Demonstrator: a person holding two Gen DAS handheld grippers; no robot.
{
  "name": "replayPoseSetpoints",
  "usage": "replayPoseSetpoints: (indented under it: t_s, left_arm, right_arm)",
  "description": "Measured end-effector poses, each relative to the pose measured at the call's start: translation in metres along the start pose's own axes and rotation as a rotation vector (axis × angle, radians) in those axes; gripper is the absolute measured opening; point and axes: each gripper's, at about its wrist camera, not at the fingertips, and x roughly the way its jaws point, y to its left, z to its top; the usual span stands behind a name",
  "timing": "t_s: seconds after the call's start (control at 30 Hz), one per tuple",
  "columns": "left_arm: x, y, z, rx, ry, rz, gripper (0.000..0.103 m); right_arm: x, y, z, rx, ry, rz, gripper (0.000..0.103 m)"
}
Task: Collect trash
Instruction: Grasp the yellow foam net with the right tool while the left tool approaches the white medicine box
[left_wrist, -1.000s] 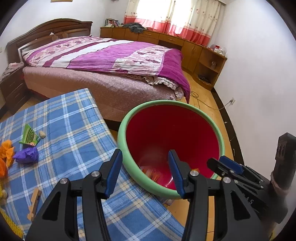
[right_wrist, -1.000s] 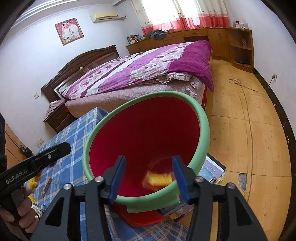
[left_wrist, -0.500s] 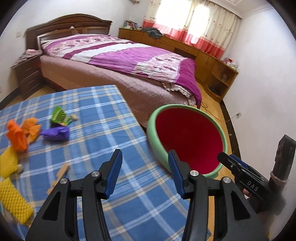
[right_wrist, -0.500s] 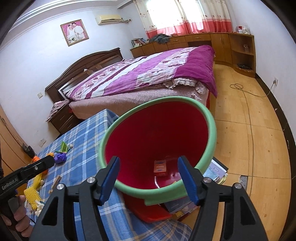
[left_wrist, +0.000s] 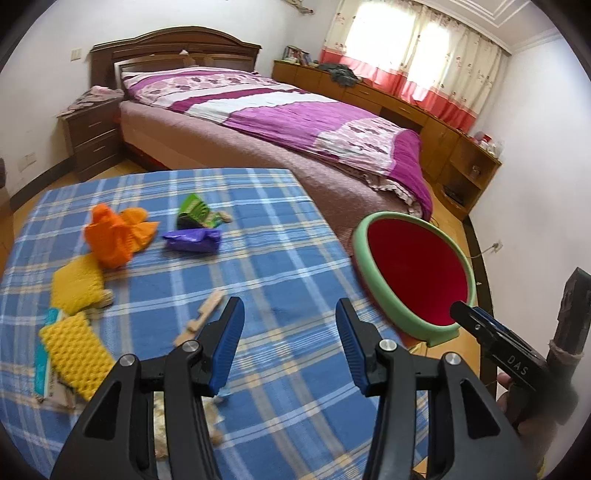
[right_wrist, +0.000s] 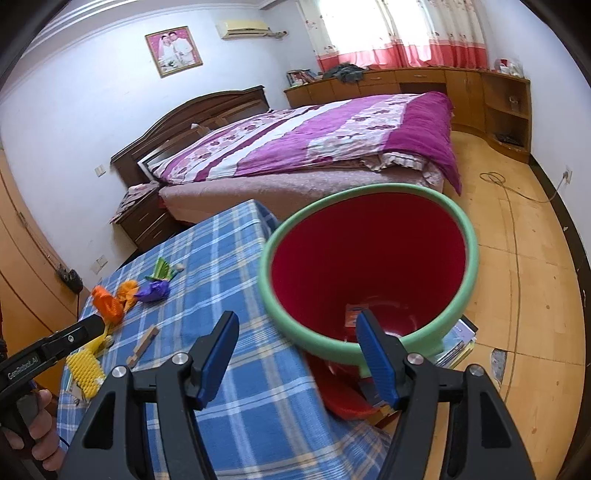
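- Far left on the blue plaid tablecloth (left_wrist: 280, 266) lie two yellow bumpy foam pieces (left_wrist: 75, 354), one over a white-and-teal paper wrapper; the other sits just behind.
- Next comes the crumpled orange plastic bag (left_wrist: 116, 236), then the green snack packet (left_wrist: 195, 214) and the purple crumpled wrapper (left_wrist: 192, 240), close together.
- A small pale wooden stick (left_wrist: 201, 317) lies nearest my left claw (left_wrist: 288, 343), just left of its tips.
- My left claw hangs over the cloth with its blue pads apart and nothing between them.
- My right claw (right_wrist: 295, 350) has just been spreading its jaws; they stand apart and empty above the bin's near rim.
- The red bin with the green rim (right_wrist: 458, 221) stands off the table's right edge, a small orange packet (right_wrist: 356, 314) on its bottom.
- I judge one drop is done and the next pick is due: lower the left claw over the stick, straddle it, and close.
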Motion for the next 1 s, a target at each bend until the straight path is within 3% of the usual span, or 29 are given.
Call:
replayPoseSetpoints:
  t_s: [1.0]
  left_arm:
    - [-0.083,0.14,-0.05,-0.208,-0.08,0.227,0.053]
  right_arm:
    - [0.011,0.144,-0.049,-0.172,0.105,0.159,0.072]
